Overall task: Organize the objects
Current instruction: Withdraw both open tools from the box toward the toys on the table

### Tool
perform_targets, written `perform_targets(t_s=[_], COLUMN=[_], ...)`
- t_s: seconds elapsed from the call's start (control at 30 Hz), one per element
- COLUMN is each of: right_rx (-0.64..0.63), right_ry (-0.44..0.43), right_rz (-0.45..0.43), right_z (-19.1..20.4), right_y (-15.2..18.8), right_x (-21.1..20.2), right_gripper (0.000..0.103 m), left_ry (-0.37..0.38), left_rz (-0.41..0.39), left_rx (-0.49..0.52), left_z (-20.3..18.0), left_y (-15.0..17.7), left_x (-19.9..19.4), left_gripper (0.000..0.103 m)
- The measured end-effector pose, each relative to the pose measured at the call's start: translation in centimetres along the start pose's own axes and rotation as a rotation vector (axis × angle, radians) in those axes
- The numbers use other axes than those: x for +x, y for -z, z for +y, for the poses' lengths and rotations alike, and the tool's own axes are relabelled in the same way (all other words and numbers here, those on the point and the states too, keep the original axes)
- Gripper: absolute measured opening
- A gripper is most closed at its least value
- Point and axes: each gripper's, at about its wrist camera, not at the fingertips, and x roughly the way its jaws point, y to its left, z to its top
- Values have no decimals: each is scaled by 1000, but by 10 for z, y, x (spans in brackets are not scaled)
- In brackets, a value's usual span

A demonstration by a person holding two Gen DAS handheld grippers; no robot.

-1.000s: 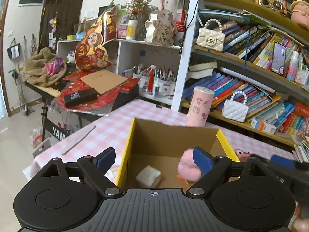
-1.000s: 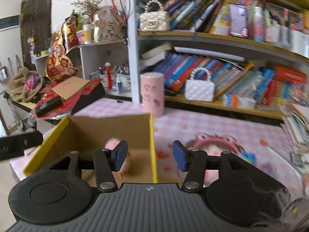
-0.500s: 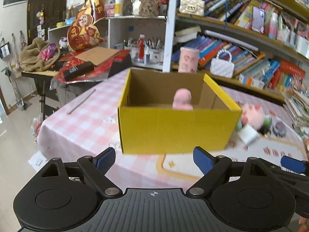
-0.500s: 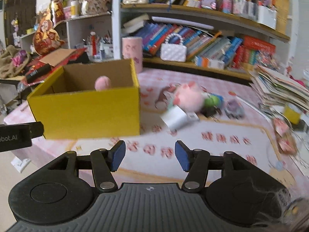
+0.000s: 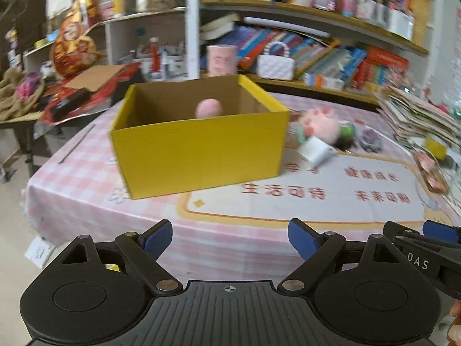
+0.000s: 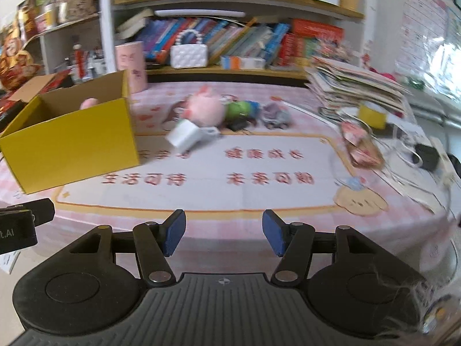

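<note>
A yellow cardboard box (image 5: 198, 155) (image 6: 72, 147) stands open-topped on the pink checked table, with a pink plush ball (image 5: 209, 109) (image 6: 89, 103) showing inside it. Right of the box lie a pink pig plush (image 5: 319, 125) (image 6: 206, 109), a small white box (image 5: 315, 150) (image 6: 184, 135), a green toy (image 6: 240, 109) and a grey-purple toy (image 6: 275, 116). My left gripper (image 5: 229, 238) is open wide and holds nothing, hovering off the table's near edge in front of the box. My right gripper (image 6: 224, 236) is open and holds nothing, near the front edge facing the printed mat (image 6: 259, 190).
A leaning stack of papers (image 6: 357, 86) and a yellow roll (image 6: 371, 115) sit at the right. A pink cylinder (image 6: 131, 66) and a white handbag (image 6: 188, 54) stand before the crowded bookshelf (image 6: 245, 40). Cables and a black item (image 6: 426, 155) lie far right.
Both grippers have drawn back from over the box to the table's near edge and tilted down. The right jaws have widened a little. The box and toys now lie farther ahead.
</note>
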Motion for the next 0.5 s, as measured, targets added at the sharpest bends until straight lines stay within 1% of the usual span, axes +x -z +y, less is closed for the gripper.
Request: perform_targets(t_s=[0.33,0.5], right_rx=[93,110], right_ry=[103,157], right_rz=[18,22], right_z=[-37,-54], right_y=[2,-2], right_x=[1,6], right_gripper=[61,63], left_ry=[101,136], left_rz=[18,26], left_rx=[94,112], left_z=[-37,-57], left_y=[-6,-14], left_x=[13,24], left_gripper=[89,89])
